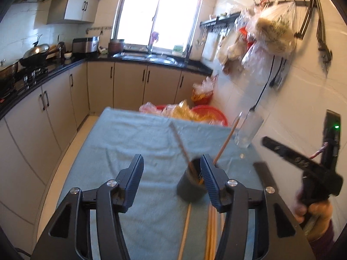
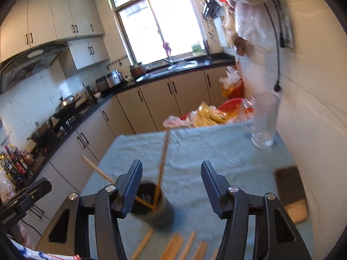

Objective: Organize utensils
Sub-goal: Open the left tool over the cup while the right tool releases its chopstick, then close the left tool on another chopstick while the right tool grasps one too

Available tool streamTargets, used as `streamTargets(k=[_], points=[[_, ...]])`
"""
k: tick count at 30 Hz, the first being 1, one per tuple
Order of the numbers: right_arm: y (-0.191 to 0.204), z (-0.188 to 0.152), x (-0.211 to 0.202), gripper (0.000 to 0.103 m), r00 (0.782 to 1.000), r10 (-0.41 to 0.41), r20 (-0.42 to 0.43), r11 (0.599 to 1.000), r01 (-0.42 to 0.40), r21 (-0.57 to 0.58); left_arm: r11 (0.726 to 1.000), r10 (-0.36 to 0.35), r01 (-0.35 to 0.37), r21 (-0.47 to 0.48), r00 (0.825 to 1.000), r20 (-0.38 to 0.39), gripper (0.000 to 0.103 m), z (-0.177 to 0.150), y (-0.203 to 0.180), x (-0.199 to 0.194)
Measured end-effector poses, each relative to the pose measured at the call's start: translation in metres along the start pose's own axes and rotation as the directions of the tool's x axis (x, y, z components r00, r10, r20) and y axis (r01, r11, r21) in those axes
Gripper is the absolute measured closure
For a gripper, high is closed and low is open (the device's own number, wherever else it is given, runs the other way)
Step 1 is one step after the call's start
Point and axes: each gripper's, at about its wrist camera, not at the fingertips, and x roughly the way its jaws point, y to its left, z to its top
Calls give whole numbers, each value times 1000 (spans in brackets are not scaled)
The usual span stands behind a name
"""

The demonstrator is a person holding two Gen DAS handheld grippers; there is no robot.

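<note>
On table [image 1: 134, 130], dark holder [image 1: 190, 186] upright, two chopsticks [image 1: 225, 140] inside, leaning apart. Loose chopsticks [image 2: 173, 247] lie just near of holder, long axes running near-far. Left gripper [image 1: 172, 179] jaws apart, empty; holder by its right finger. Right gripper [image 2: 171, 186] jaws apart, empty; holder by its left finger. Loose pile sits below both grippers, neither clearly nearer.

Bare teal cloth [image 1: 134, 138] lies open left of the dark holder [image 1: 189, 186]; a clear bottle [image 2: 263, 121] blocks the far right corner
</note>
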Motion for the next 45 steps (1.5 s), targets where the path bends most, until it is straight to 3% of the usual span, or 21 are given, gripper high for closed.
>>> streamTargets(k=[4, 8, 10, 11, 13, 17, 20, 21, 22, 23, 25, 29, 31, 33, 38, 45], points=[[-27, -48, -3, 42, 993, -41, -113, 999, 44, 23, 1000, 22, -19, 24, 991, -131, 50, -42, 5, 24], [-58, -107, 7, 43, 960, -76, -268, 995, 92, 47, 998, 16, 2, 67, 963, -268, 50, -81, -2, 53], [-69, -131, 13, 62, 938, -72, -339, 993, 101, 68, 992, 17, 25, 124, 945, -327, 50, -98, -15, 68], [-73, -141, 16, 64, 927, -62, -370, 992, 98, 80, 989, 18, 34, 146, 938, -345, 50, -105, -20, 74], [-77, -154, 19, 65, 915, -45, -400, 991, 92, 98, 978, 29, 55, 203, 921, -387, 53, -118, -36, 89], [-74, -162, 23, 65, 915, -32, -402, 992, 77, 96, 962, 56, 64, 264, 905, -422, 55, -129, -54, 111], [-63, -164, 30, 66, 911, -56, -409, 995, 85, 53, 955, 85, 56, 291, 889, -449, 73, -134, -61, 126], [-60, -165, 31, 67, 908, -68, -413, 995, 93, 39, 954, 98, 49, 295, 881, -463, 85, -138, -65, 131], [-57, -165, 35, 69, 904, -84, -420, 994, 104, 25, 954, 113, 39, 297, 871, -477, 90, -140, -65, 137], [-55, -166, 39, 70, 899, -95, -427, 994, 112, 14, 955, 117, 29, 297, 878, -464, 92, -139, -66, 138], [-49, -165, 44, 79, 900, -127, -418, 991, 132, -17, 960, 122, 17, 280, 874, -470, 96, -138, -64, 140], [-46, -164, 47, 92, 894, -144, -425, 990, 128, -65, 992, 51, 17, 127, 859, -509, 96, -134, -49, 139], [-46, -165, 44, 92, 889, -138, -437, 990, 106, -97, 1000, -23, 29, 2, 832, -554, 96, -135, -37, 135], [-45, -165, 42, 93, 882, -140, -450, 987, 90, -129, 998, -62, 31, -62, 813, -579, 96, -138, -29, 129], [-64, -166, 28, 94, 854, -138, -502, 986, 70, -152, 998, -58, 39, -45, 803, -593, 96, -143, -32, 119], [-86, -160, 26, 91, 837, -148, -527, 988, 106, -109, 1000, -31, 29, -13, 796, -604, 96, -135, -40, 131]])
